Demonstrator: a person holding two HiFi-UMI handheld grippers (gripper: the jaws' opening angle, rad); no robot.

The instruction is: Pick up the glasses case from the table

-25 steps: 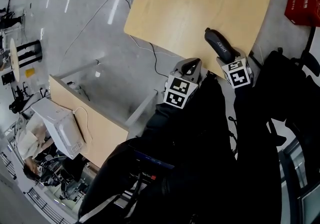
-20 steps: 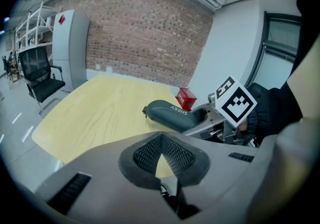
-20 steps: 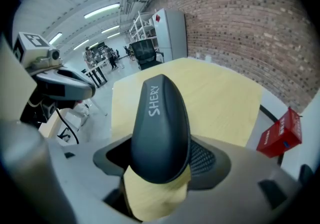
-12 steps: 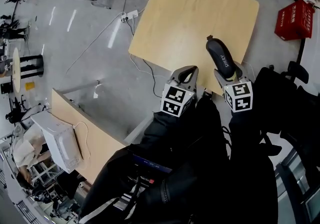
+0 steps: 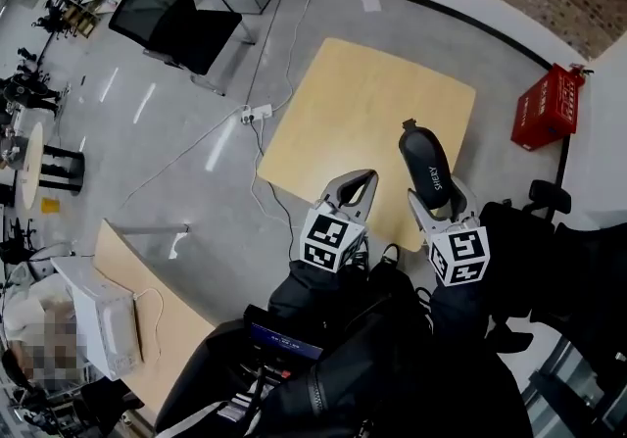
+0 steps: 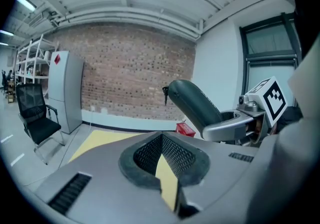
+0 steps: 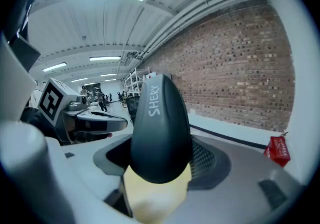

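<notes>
The glasses case is a dark, rounded oblong with white lettering. My right gripper is shut on its near end and holds it off the light wooden table, its far end pointing out over the table's right part. In the right gripper view the case fills the middle, clamped between the jaws of the right gripper. My left gripper hangs beside it at the table's near edge, shut on nothing. The left gripper view shows the left gripper and the case at its right.
A red crate stands on the floor right of the table. A black office chair is at the far left, and a power strip with cables lies on the floor. A second wooden desk with a white appliance is at the lower left.
The view has pulled back, so the whole table now shows. My right gripper has kept its hold on the case and carried it a little over the table; the left gripper stays beside it.
</notes>
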